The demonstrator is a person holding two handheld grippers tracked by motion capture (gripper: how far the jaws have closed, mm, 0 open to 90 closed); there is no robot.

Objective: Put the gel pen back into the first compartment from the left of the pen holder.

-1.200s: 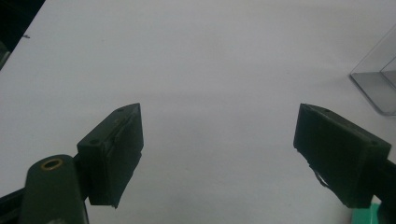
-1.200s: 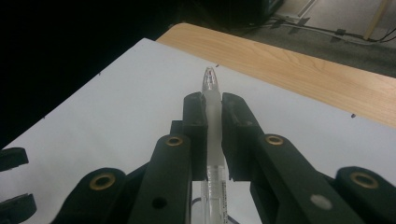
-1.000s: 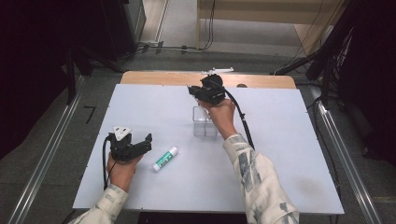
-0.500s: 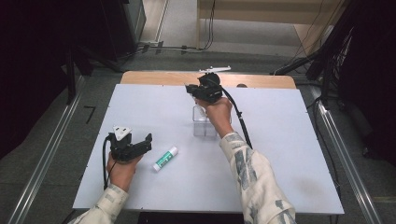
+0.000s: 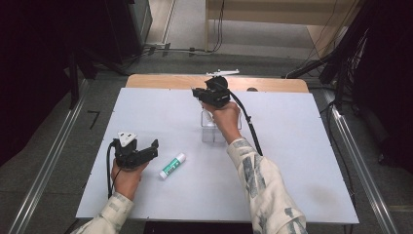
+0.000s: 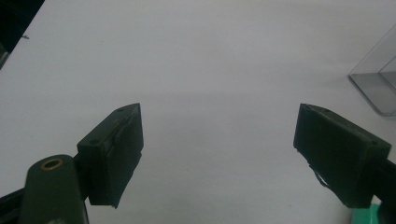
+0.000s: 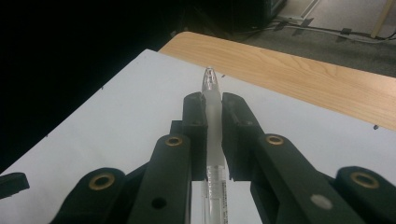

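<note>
My right gripper (image 7: 213,101) is shut on a clear plastic pen (image 7: 212,126), whose tip sticks out past the jaws. In the high view that right gripper (image 5: 199,92) is held up above a clear plastic box (image 5: 214,130) near the table's middle back, jaws pointing left. My left gripper (image 5: 150,149) rests low at the front left, open, with nothing between its jaws (image 6: 217,154). A white and green glue stick (image 5: 172,165) lies on the table just to its right. The box's corner (image 6: 378,86) shows at the right edge of the left gripper view.
The white table top (image 5: 302,146) has bare room to the right and at the front. A wooden strip (image 5: 160,80) runs along its far edge. Cables lie on the floor (image 5: 160,48) behind, and metal rails (image 5: 48,161) flank both sides.
</note>
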